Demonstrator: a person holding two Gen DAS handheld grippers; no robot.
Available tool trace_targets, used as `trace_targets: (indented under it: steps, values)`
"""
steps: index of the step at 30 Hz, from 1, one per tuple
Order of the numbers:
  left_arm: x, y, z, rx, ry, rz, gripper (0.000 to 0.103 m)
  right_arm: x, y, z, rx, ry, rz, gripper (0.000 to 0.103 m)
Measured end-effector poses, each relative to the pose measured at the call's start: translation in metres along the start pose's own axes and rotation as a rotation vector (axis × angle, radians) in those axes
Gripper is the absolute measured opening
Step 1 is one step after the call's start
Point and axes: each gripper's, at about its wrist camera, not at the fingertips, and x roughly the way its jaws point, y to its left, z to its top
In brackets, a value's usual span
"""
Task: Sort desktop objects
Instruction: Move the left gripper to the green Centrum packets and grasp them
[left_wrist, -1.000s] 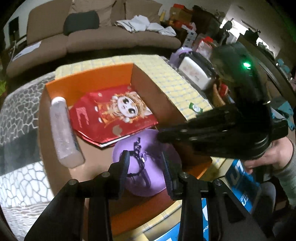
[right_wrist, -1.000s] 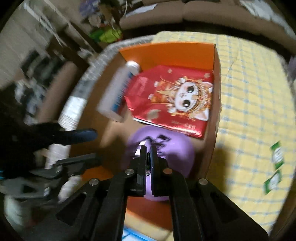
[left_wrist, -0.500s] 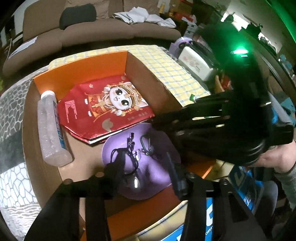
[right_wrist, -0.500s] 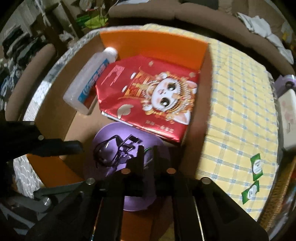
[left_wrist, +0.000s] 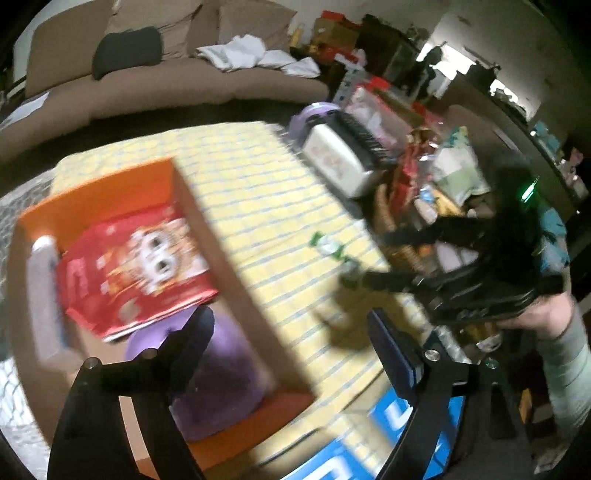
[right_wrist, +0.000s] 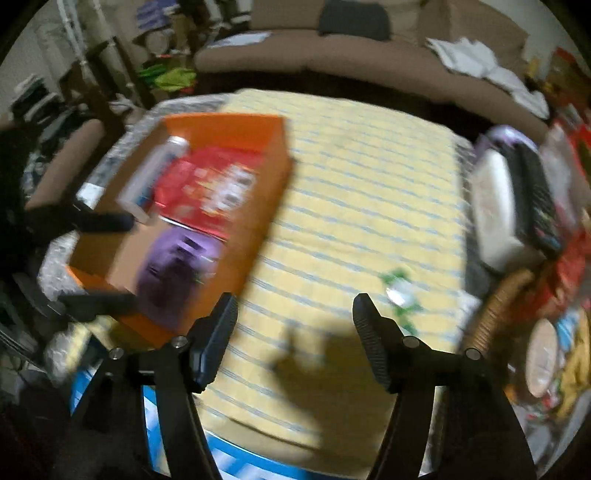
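Yellow checked cloth covers the bench (right_wrist: 369, 192). Both my tongs are apart and hold nothing. Little green packets (right_wrist: 400, 286) lie just past my right tongs (right_wrist: 295, 321), slightly right; my left tongs (left_wrist: 291, 332) are farther.

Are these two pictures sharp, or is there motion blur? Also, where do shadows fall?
Left wrist view: strong motion blur smears the red packet and the orange box, while the left tongs stay sharp. Right wrist view: the box contents and the green sachets are blurred too, and a dark shadow falls on the yellow checked cloth between the open right tongs.
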Motion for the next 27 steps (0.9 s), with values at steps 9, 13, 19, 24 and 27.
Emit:
trace_targets:
  steps: [9,13,19,24,27]
  values:
    - [0.054,-0.039,0.039,-0.041,0.03,-0.002,0.103,0.042,-0.06,-0.048,0.108,0.028,-0.035,0.062]
    - [0.082,-0.041,0.058,-0.114,0.043,-0.012,0.103,0.064,-0.071,-0.052,0.118,0.032,-0.024,0.062]
    - [0.113,-0.036,0.071,-0.171,0.082,0.006,0.103,0.08,-0.057,-0.048,-0.045,0.041,-0.139,0.063]
    - [0.119,-0.016,0.071,-0.225,0.078,0.011,0.103,0.097,-0.045,-0.047,-0.185,0.091,-0.226,0.065]
    - [0.121,-0.011,0.07,-0.216,0.086,0.009,0.103,0.108,-0.038,-0.046,-0.242,0.129,-0.245,0.071]
